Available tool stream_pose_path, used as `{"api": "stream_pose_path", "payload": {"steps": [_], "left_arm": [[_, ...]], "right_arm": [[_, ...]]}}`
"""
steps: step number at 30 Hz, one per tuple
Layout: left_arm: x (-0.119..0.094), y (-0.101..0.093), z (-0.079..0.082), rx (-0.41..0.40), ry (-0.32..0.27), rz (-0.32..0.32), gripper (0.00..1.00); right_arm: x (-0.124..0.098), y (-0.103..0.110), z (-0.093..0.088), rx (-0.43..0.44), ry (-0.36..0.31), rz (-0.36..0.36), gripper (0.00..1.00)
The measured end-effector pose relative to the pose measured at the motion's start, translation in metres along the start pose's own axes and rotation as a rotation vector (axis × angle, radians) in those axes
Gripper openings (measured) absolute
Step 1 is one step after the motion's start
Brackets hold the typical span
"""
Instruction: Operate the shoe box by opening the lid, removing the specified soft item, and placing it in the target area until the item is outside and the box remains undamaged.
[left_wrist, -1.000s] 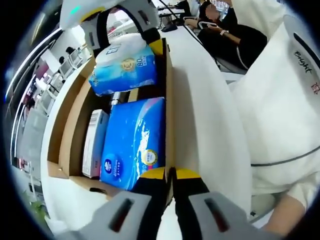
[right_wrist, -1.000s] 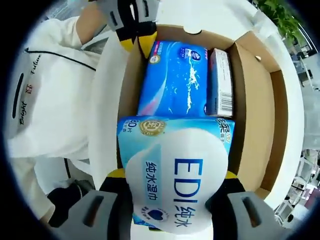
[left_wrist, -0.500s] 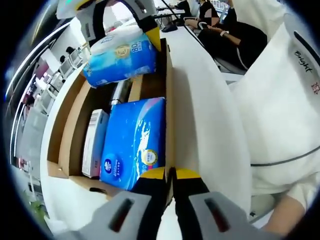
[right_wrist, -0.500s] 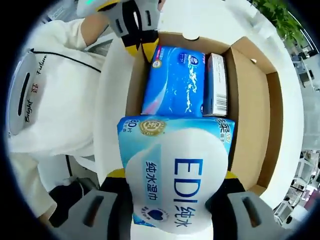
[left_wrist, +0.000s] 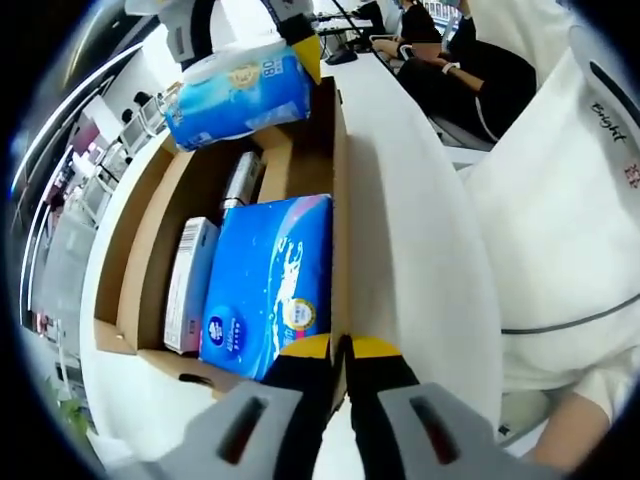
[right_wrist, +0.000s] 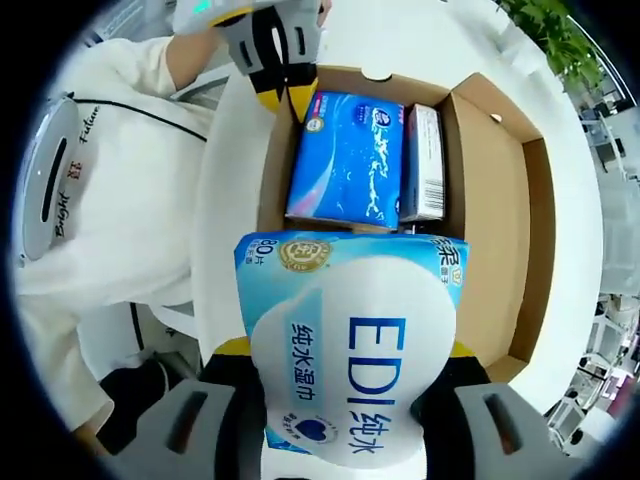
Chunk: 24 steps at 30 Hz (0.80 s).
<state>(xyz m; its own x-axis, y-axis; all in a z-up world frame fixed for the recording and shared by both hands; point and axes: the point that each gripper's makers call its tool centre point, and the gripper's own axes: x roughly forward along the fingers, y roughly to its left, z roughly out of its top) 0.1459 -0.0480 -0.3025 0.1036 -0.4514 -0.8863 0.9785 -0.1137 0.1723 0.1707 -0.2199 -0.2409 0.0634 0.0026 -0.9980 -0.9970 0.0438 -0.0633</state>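
Observation:
An open cardboard shoe box (left_wrist: 150, 250) lies on a white table. Inside are a blue tissue pack (left_wrist: 265, 280), a slim white carton (left_wrist: 188, 285) and a silver can (left_wrist: 240, 180). My left gripper (left_wrist: 340, 350) is shut on the box's near side wall. My right gripper (right_wrist: 348, 352) is shut on a blue and white wet wipes pack (right_wrist: 350, 300), held in the air above the box (right_wrist: 490, 200). In the left gripper view that pack (left_wrist: 240, 95) hangs over the box's far end. In the right gripper view the left gripper (right_wrist: 283, 85) pinches the wall beside the tissue pack (right_wrist: 350, 160).
The white table (left_wrist: 410, 220) runs along the box's right side. A person in white clothes (left_wrist: 560, 200) stands close against it, and another person (left_wrist: 460, 60) sits farther back. Green plants (right_wrist: 560, 40) are beyond the table.
My right gripper has risen with the wet wipes pack, which has left the box and uncovered the silver can. The left gripper has stayed on the box wall.

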Motion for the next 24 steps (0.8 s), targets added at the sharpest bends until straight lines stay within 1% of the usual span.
{"api": "stream_pose_path", "payload": {"steps": [3,4,8,9,11,13,15,17,20,21,24], "left_arm": [[0.000,0.000,0.000,-0.002,0.001,0.001,0.04],[0.000,0.000,0.000,-0.002,0.001,0.001,0.04],[0.000,0.000,0.000,-0.001,0.002,0.001,0.04],[0.000,0.000,0.000,-0.002,0.003,0.000,0.04],[0.000,0.000,0.000,-0.005,0.003,-0.002,0.04],[0.000,0.000,0.000,-0.006,0.003,-0.003,0.04],[0.000,0.000,0.000,-0.007,0.003,-0.003,0.04],[0.000,0.000,0.000,-0.006,0.000,-0.002,0.04],[0.000,0.000,0.000,-0.004,-0.002,0.002,0.04],[0.000,0.000,0.000,-0.006,-0.002,0.001,0.04],[0.000,0.000,0.000,-0.006,0.000,0.002,0.04]], "right_arm": [[-0.003,-0.001,-0.002,-0.003,0.012,-0.010,0.61],[-0.004,-0.006,-0.002,-0.008,0.003,-0.036,0.61],[-0.009,-0.014,-0.009,0.009,0.001,-0.063,0.61],[-0.011,-0.018,-0.014,0.025,0.010,-0.070,0.61],[-0.014,-0.019,-0.018,0.042,0.018,-0.069,0.61],[-0.016,-0.017,-0.021,0.057,0.007,-0.049,0.61],[-0.018,-0.016,-0.023,0.047,-0.003,-0.058,0.61],[-0.020,-0.017,-0.026,0.057,-0.010,-0.060,0.61],[-0.023,-0.017,-0.033,0.067,-0.003,-0.066,0.61],[-0.023,-0.017,-0.038,0.061,0.009,-0.068,0.61],[-0.024,-0.018,-0.050,0.084,0.017,-0.070,0.61]]}}
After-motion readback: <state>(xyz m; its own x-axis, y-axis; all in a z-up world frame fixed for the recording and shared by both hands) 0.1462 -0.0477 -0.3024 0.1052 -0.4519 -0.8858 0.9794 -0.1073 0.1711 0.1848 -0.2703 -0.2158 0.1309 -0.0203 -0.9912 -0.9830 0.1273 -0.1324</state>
